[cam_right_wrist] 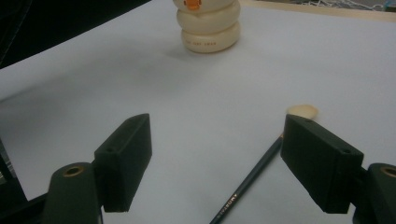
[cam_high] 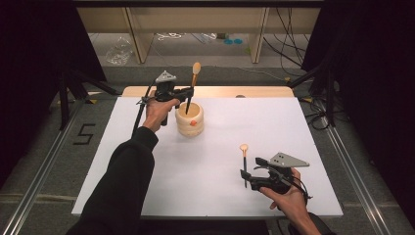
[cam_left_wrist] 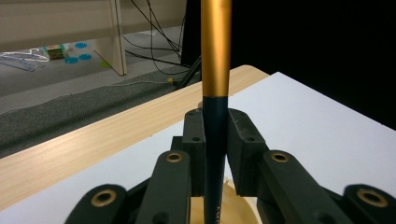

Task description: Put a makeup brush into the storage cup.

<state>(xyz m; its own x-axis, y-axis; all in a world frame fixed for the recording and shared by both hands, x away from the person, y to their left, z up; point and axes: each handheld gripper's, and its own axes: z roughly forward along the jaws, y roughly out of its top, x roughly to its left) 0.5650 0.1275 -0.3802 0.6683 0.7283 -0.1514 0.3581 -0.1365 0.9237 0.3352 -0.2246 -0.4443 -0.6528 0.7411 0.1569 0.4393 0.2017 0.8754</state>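
Upright, the gold-and-navy brush point(cam_left_wrist: 215, 93) sits clamped in the left fingers point(cam_left_wrist: 198, 140) — right fingers point(cam_right_wrist: 126, 154) gape empty.

A white board point(cam_high: 210, 161) covered the wooden bench point(cam_high: 215, 91). Beyond the bench lay grey carpet point(cam_high: 122, 73), then a pale floor with wooden furniture legs point(cam_high: 138, 36), black cables point(cam_high: 288, 46) and clear plastic wrap point(cam_high: 119, 51). Black curtains point(cam_high: 372, 73) flanked the bench; metal rails point(cam_high: 357, 178) ran beside it, near a floor-marked "5" point(cam_high: 84, 133).
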